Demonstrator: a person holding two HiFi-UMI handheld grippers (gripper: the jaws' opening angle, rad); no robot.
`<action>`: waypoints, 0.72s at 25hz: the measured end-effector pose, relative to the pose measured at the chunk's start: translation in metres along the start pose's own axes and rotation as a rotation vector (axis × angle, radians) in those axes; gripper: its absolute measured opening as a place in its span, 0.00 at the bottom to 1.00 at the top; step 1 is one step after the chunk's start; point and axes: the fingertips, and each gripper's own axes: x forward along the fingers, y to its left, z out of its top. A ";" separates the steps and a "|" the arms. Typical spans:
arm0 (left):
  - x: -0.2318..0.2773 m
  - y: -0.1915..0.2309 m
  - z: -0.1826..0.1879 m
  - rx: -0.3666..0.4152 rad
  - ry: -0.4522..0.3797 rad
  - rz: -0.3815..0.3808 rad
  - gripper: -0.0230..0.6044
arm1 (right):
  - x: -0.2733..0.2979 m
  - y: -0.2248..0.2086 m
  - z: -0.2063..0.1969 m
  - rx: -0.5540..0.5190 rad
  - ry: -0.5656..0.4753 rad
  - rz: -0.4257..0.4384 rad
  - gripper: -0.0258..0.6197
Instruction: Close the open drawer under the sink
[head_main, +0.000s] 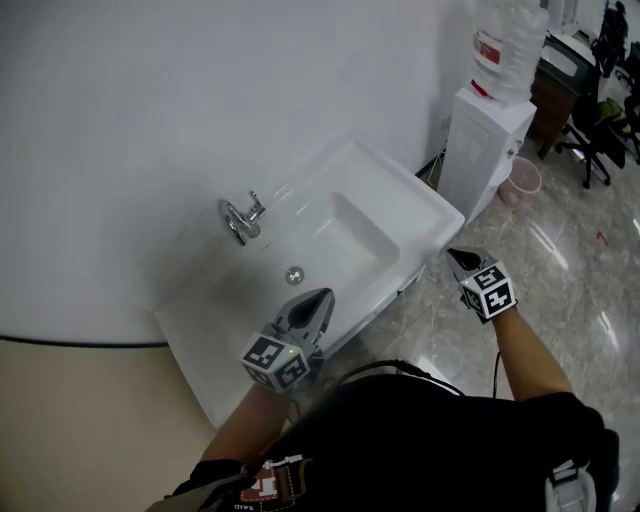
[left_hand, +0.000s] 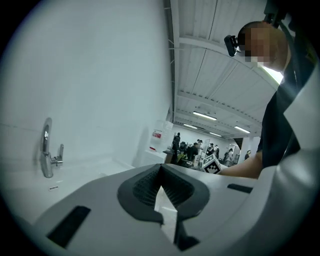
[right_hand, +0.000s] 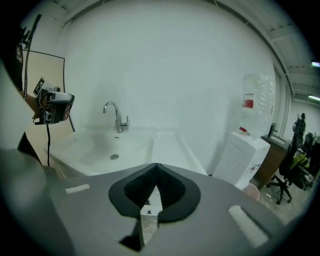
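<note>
- The white sink (head_main: 425, 208) fills the middle of the head view, running from 7 o'clock to 1 o'clock against a plain white wall (head_main: 180, 80).
- A chrome faucet (head_main: 241, 218) stands on the sink's back ledge, at 10 o'clock from the round drain (head_main: 294, 274) in the basin.
- The drawer belongs under the sink, but the basin covers that space from above. Neither gripper view looks below the rim, so I cannot tell how it stands.
- The left gripper (head_main: 322, 297) hangs over the sink's front rim, at 6 o'clock from the drain and pointing toward 1 o'clock. Its marker cube (head_main: 275, 360) sits nearest the person.
- In the left gripper view, the left gripper (left_hand: 160, 166) has its ribbed pads meeting at the tips, with nothing between them.
- The right gripper (head_main: 453, 257) is off the sink's near right corner, at 3 o'clock from the drain and above the glossy stone floor (head_main: 570, 280).
- In the right gripper view, the right gripper (right_hand: 156, 166) is likewise pressed together and empty. It faces the basin, with the faucet at 11 o'clock.
- A white water dispenser (head_main: 482, 150) with its bottle (head_main: 505, 45) stands at 1 o'clock from the sink. A pink bin (head_main: 521, 180) is just beside it at its 4 o'clock.
</note>
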 end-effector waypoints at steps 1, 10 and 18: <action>-0.010 0.005 0.005 0.001 -0.016 0.024 0.03 | 0.000 0.005 0.006 -0.007 0.000 0.010 0.04; -0.140 0.048 0.023 0.016 -0.214 0.261 0.03 | 0.026 0.094 0.080 -0.217 -0.056 0.139 0.04; -0.259 0.092 0.029 0.010 -0.276 0.405 0.03 | 0.047 0.186 0.140 -0.280 -0.101 0.225 0.04</action>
